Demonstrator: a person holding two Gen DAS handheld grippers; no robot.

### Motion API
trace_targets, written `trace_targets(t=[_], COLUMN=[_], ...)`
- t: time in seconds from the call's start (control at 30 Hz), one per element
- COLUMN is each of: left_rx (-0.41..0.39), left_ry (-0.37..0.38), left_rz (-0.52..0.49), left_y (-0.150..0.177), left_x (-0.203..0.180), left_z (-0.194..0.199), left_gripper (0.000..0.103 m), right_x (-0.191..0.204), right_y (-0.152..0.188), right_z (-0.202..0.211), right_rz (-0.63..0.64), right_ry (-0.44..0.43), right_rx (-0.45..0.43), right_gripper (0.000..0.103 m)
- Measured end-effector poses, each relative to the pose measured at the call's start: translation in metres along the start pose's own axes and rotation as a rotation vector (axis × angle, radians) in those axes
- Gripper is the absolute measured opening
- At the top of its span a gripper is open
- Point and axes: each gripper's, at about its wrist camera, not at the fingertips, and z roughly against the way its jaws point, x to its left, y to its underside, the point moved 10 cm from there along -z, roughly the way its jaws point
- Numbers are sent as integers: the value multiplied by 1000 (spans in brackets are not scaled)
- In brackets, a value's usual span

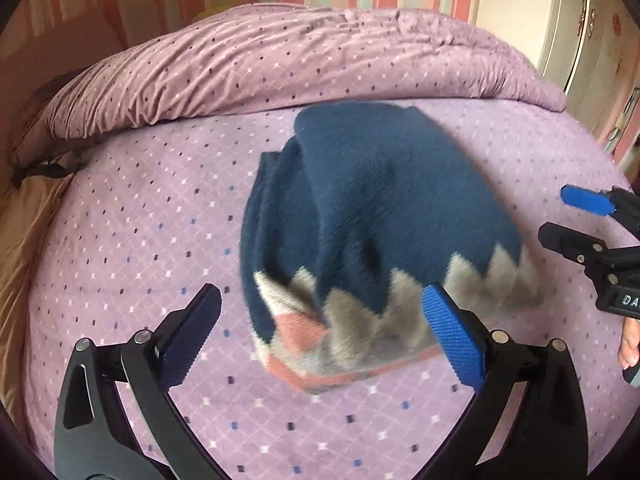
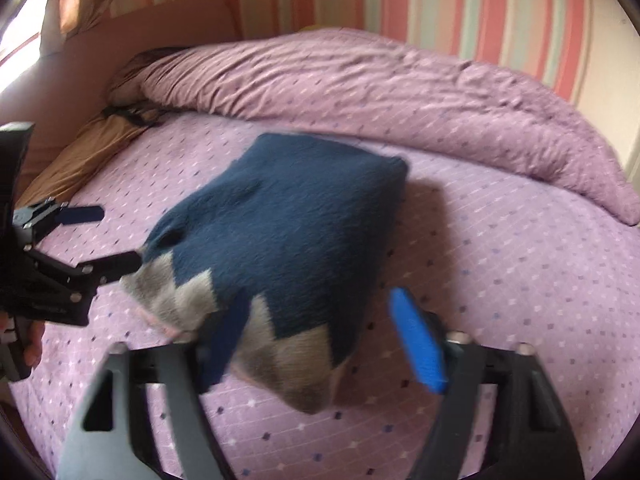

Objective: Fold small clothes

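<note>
A folded navy knit sweater point(image 1: 360, 208) with a grey zigzag band and pink stripes at its hem lies bunched on the purple bedsheet point(image 1: 132, 216); its hem looks blurred. My left gripper point(image 1: 326, 336) stands wide open just in front of that hem, with neither pad on the cloth. In the right wrist view the sweater point(image 2: 288, 224) fills the middle. My right gripper point(image 2: 322, 342) is open around its near corner: the left finger overlaps the grey band, while the bright blue right pad point(image 2: 416, 344) stands apart from the cloth. Each view shows the other gripper beside the sweater, the right gripper point(image 1: 568, 220) and the left gripper point(image 2: 104, 240).
A rolled purple duvet point(image 2: 400, 92) runs along the back of the bed. A tan pillow point(image 2: 76, 156) lies at the left edge. Behind is a striped wall, and a white cupboard point(image 1: 580, 40) stands at the right. A person's hand point(image 1: 630, 344) shows at the right rim.
</note>
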Motion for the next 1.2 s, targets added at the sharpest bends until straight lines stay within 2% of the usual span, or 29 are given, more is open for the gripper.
trace_targets(t=[0.03, 0.13, 0.23, 0.4, 0.47, 0.5, 0.53, 0.6, 0.7, 0.93, 1.03, 1.2], left_rx=[5, 18, 26, 47, 67, 74, 83, 102, 118, 144, 136, 132], left_ry=[13, 32, 23, 20, 45, 59, 72, 104, 138, 203, 286, 502], left_rz=[14, 83, 106, 133, 158, 172, 187, 225, 263, 338, 351, 470], left_y=[1, 7, 14, 24, 27, 28, 28, 30, 33, 40, 36, 21], left_x=[3, 23, 36, 53, 58, 60, 62, 67, 74, 83, 78, 72], left_z=[-1, -3, -3, -5, -7, -7, -8, -11, -18, -37, -44, -64], left_gripper=[100, 100, 100, 100, 100, 100, 100, 100, 100, 100, 100, 100], right_x=[3, 8, 12, 17, 17, 15, 12, 1, -14, -33, -36, -36], right_y=[4, 14, 22, 32, 28, 24, 18, 8, 4, 12, 17, 20], right_z=[-5, -22, -34, -42, -36, -28, -19, 0, 13, 19, 19, 20], right_rz=[1, -9, -9, 52, 49, 18, -5, -28, -46, -70, -82, -79], right_ry=[-12, -56, -60, -7, -12, -33, -31, -5, 33, 83, 81, 92], right_rx=[20, 65, 87, 111, 103, 85, 48, -22, -42, -31, -24, -24], right_gripper=[43, 34, 34, 36, 46, 70, 85, 92, 94, 94, 94, 94])
